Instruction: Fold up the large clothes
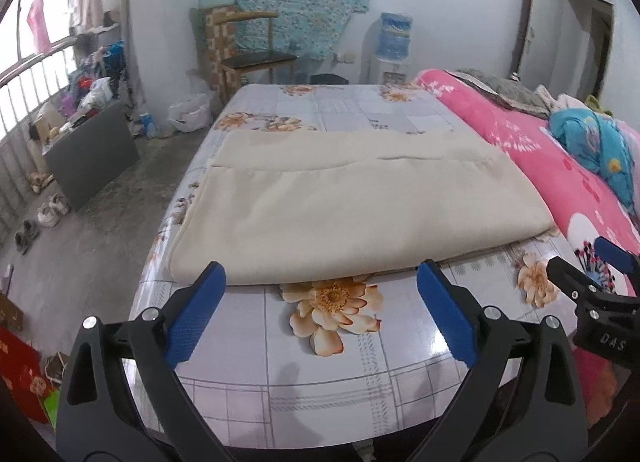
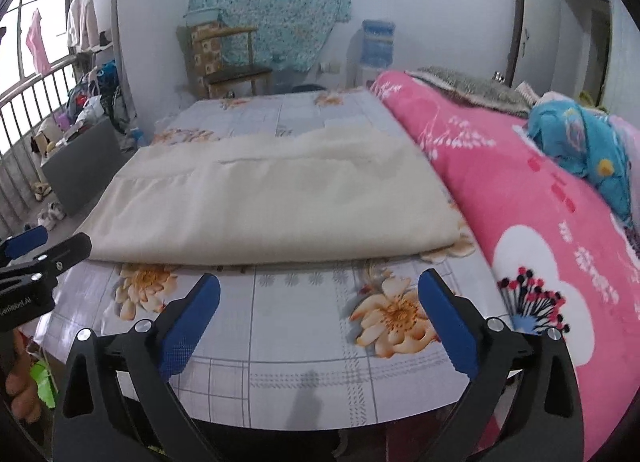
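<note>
Cream garment [image 1: 352, 206] lies flat on the bed [image 1: 320, 350], already folded into a wide rectangle; a horizontal seam or layer edge runs across its far third. Its near edge sits just beyond both grippers. Its right edge lies beside the pink quilt [image 2: 540, 198], seemingly touching it at the far corner.

Left gripper [image 1: 320, 282]: jaws wide apart, holding nothing, poised near the garment's near edge, toward its left half. Right gripper [image 2: 320, 290]: likewise spread and empty, near the same edge toward its right half. Neither touches the cloth.

Judged step: taking the near edge for another fold.

- Each gripper should probably go out to its own near corner, not the middle, so the edge lifts evenly.
- Pinch all layers together; catching only the top one would likely peel the stack open.
- Lift low and carry both corners at the same pace toward the far edge, keeping the cloth taut between them.
- The bed cover looks glossy; the bundle may slide if dragged.
- Keep the right corner off the quilt.

Containers: a water dispenser [image 1: 394, 46] with its bottle stands by the far wall, fill level not readable. White bag [image 1: 190, 114] on the floor, contents unseen.
</note>
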